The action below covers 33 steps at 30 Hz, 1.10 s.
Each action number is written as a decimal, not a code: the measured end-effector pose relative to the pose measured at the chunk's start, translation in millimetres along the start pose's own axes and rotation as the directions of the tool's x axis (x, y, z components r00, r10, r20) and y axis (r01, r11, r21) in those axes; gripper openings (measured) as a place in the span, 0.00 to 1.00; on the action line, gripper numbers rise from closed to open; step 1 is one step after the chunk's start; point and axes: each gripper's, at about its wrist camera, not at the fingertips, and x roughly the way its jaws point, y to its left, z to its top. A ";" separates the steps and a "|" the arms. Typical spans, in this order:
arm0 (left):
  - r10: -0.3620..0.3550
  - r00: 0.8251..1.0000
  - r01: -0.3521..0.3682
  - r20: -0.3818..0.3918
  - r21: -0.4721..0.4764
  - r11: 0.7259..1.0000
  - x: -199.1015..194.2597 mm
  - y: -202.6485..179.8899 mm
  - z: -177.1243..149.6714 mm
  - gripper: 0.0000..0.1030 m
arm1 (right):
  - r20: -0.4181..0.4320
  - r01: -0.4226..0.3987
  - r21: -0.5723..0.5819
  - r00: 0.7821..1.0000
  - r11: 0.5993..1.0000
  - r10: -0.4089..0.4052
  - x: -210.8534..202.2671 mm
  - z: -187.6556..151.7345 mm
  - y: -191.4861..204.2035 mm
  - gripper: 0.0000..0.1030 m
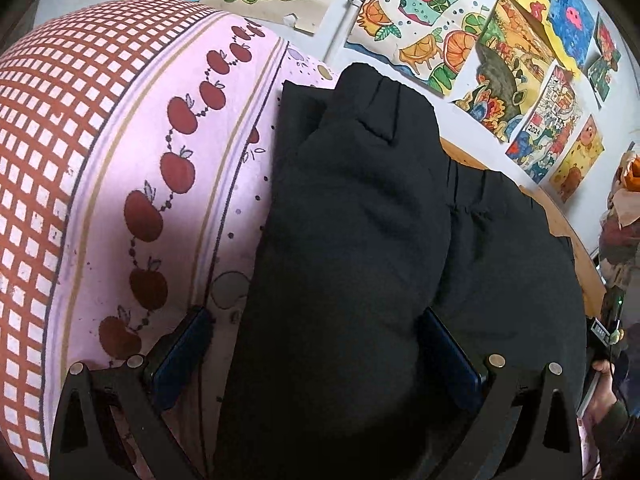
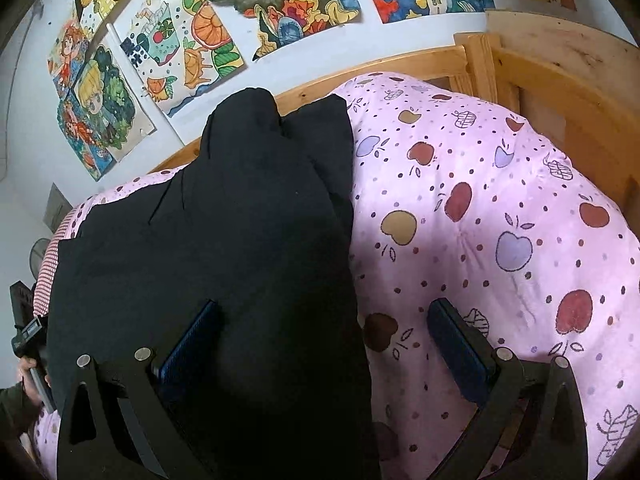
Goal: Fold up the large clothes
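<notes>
A black padded garment (image 1: 360,220) lies partly folded on a pink apple-print quilt (image 1: 224,140), a sleeve or leg laid across its top. My left gripper (image 1: 316,356) is open, its blue-padded fingers (image 1: 184,356) wide apart and straddling the garment's left edge. In the right wrist view the same garment (image 2: 240,220) covers the left half of the quilt (image 2: 480,220). My right gripper (image 2: 324,344) is open too, with one finger (image 2: 188,344) over the black cloth and the other over the quilt. The garment's near end is hidden under both grippers.
A red-and-white checked cloth (image 1: 60,120) borders the quilt on the left. A wooden bed frame (image 2: 560,80) runs along the wall behind. Colourful drawings (image 1: 420,20) hang above it. A person's hand (image 1: 600,384) shows at the right edge.
</notes>
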 end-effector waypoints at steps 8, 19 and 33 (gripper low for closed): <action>-0.022 0.999 0.022 -0.025 0.011 1.000 5.2 -0.9 4.4 1.00 | -0.065 -0.126 -0.039 0.990 0.991 0.123 0.8 -4.2 3.4 0.99; -0.145 0.972 0.145 -0.183 -0.014 0.989 24.6 5.8 13.9 1.00 | -0.215 -0.250 0.035 0.944 0.967 0.252 16.2 -12.6 13.0 0.99; -0.194 0.951 0.164 -0.243 -0.136 0.977 14.8 -2.9 12.1 0.61 | -0.164 -0.134 0.103 0.975 0.986 0.150 -2.5 -11.4 32.4 0.59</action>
